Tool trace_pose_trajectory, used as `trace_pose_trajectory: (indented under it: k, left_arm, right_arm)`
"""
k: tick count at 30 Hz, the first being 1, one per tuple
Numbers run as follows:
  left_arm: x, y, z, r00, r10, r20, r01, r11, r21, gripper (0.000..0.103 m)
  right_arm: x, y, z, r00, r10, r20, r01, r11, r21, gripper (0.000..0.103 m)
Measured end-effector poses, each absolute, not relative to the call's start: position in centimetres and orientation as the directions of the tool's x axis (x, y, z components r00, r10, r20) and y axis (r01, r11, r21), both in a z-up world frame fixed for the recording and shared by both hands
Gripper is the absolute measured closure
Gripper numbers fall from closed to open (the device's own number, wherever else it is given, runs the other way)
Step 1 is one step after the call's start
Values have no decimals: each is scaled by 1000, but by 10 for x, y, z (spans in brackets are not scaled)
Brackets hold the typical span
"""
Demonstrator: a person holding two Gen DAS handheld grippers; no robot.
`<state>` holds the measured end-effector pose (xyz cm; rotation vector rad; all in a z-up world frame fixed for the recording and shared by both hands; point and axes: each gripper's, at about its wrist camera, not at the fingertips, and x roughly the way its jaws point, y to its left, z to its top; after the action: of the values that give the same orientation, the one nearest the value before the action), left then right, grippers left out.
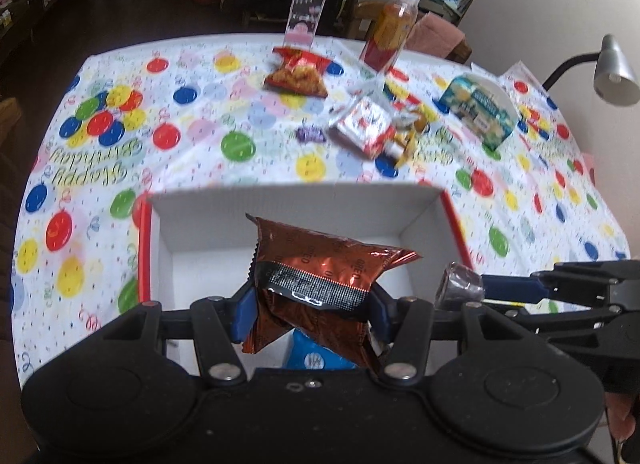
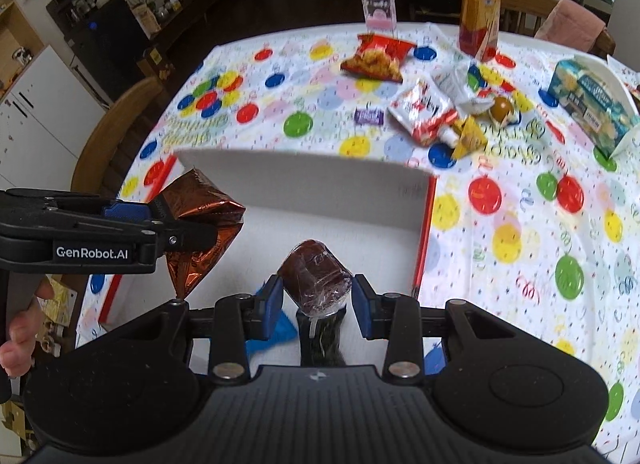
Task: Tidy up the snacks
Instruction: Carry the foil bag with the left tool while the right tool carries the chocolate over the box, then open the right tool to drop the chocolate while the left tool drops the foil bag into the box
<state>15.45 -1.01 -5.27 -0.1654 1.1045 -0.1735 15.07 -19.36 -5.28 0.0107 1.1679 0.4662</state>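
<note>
Two hand-held grippers over white box [image 1: 420, 216]: left hand-held gripper [image 1: 312, 312] clamps copper snack packet [image 1: 320, 260], right hand-held gripper [image 2: 316, 300] pinches brown wrapped roll [image 2: 316, 280].

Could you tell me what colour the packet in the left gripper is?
Shiny copper-brown foil packet with a black seam strip, best seen in the left wrist view.

Table under a balloon-print birthday cloth [image 2: 520, 248], white cardboard box [image 2: 340, 180] just ahead of the grippers, beyond it a purple candy [image 2: 370, 116], red-and-white packet [image 2: 424, 110], red chip bag [image 2: 378, 58], orange bottle [image 2: 480, 8], blue-green carton [image 2: 592, 104] far right.
</note>
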Motion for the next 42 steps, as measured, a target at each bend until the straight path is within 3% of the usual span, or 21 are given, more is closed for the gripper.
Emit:
trace_pose_trajectory:
  k: [27, 42]
  left_arm:
    - [134, -22, -123, 323, -124, -938, 83, 991, -102, 49]
    - [124, -24, -110, 373, -127, -919, 100, 990, -97, 24]
  right_arm:
    - [121, -181, -103, 202, 357, -912, -385, 885, 262, 66]
    - [112, -195, -85, 247, 392, -886, -361, 886, 291, 66]
